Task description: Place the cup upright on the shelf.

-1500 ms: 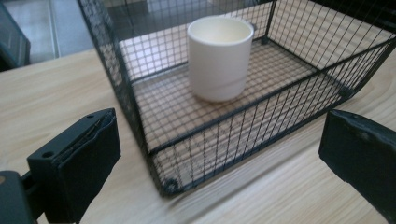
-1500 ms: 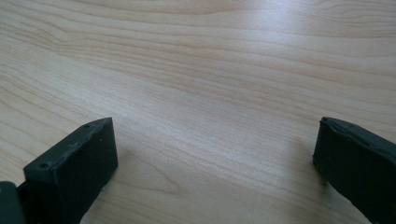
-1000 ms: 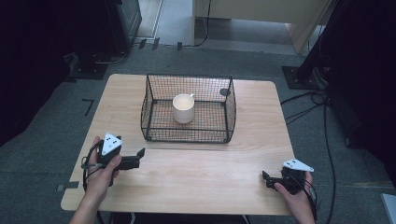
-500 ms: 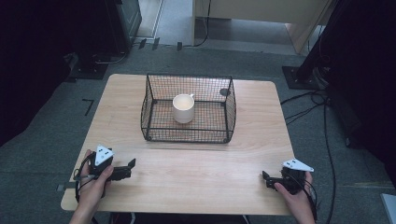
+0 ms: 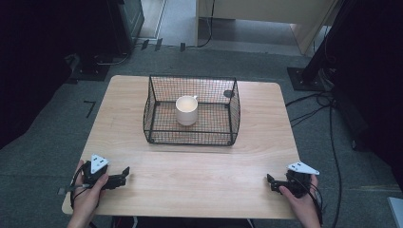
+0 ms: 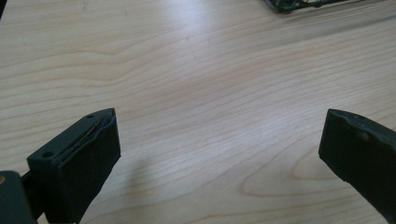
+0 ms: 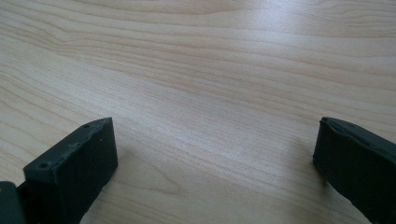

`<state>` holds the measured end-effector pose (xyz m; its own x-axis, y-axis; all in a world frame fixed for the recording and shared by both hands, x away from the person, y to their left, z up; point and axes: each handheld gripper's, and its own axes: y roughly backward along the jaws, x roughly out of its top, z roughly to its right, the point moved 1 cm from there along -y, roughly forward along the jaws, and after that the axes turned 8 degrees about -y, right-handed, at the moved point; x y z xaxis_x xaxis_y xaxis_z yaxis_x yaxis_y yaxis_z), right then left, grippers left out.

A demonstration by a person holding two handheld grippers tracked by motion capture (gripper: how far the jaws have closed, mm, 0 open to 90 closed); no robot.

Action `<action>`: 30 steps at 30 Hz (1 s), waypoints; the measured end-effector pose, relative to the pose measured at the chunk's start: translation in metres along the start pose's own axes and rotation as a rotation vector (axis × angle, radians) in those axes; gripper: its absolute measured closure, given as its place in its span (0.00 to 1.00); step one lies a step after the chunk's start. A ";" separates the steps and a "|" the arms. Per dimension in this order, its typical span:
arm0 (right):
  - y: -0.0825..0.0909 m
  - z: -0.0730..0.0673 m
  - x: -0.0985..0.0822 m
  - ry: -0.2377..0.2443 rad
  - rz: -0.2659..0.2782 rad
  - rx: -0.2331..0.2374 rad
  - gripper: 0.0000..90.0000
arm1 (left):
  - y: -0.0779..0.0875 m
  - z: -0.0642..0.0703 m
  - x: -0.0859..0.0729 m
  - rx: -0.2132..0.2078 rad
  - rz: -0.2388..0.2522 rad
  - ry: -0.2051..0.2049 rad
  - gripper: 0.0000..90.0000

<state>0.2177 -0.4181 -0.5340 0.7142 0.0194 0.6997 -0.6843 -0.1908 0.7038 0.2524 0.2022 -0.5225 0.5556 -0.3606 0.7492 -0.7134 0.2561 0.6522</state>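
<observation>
High view shows a white mug standing upright inside the wire basket, mid-tabletop. Left tongs and right tongs rest well short of the basket near the front edge, both spread wide and empty. Reaching in carelessly, a jaw could likely snag the mesh and topple the mug.

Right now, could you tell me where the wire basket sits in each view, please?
High view: the wire basket stands mid-table toward the far side, a cup inside.
Left gripper view: its bottom edge peeks in at the top, right of middle.
Right gripper view: bare wood between open jaws.
Shared landmark: the wooden table.
</observation>
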 end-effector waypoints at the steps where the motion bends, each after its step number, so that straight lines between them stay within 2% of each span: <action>1: 0.000 0.000 0.000 0.000 0.000 0.000 0.00 | 0.000 -0.001 -0.001 -0.005 -0.010 0.001 0.00; 6: 0.000 0.000 0.000 0.000 0.000 0.000 0.00 | 0.002 -0.003 -0.003 0.007 -0.019 0.001 0.00; 10: 0.000 0.000 0.000 0.000 0.000 0.000 0.00 | 0.002 -0.004 -0.005 0.008 -0.050 -0.007 0.00; 13: 0.000 0.000 0.000 -0.001 0.000 0.000 0.00 | 0.002 -0.006 -0.007 0.026 -0.098 -0.026 0.00; 16: 0.000 0.000 0.000 0.000 0.000 0.000 0.00 | 0.004 -0.009 -0.010 0.009 -0.108 0.000 0.00; 20: 0.000 0.000 0.000 0.000 0.001 0.000 0.00 | 0.004 -0.011 -0.010 -0.001 -0.109 0.008 0.00; 25: 0.000 0.000 0.000 0.000 0.001 0.000 0.00 | 0.002 -0.011 -0.009 -0.022 -0.107 -0.013 0.00; 30: 0.000 0.000 0.000 0.000 0.000 -0.001 0.00 | 0.000 -0.011 -0.008 -0.027 -0.105 -0.016 0.00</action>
<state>0.2176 -0.4181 -0.5340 0.7140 0.0190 0.6999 -0.6847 -0.1900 0.7036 0.2526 0.2154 -0.5267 0.6193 -0.4012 0.6749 -0.6399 0.2402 0.7300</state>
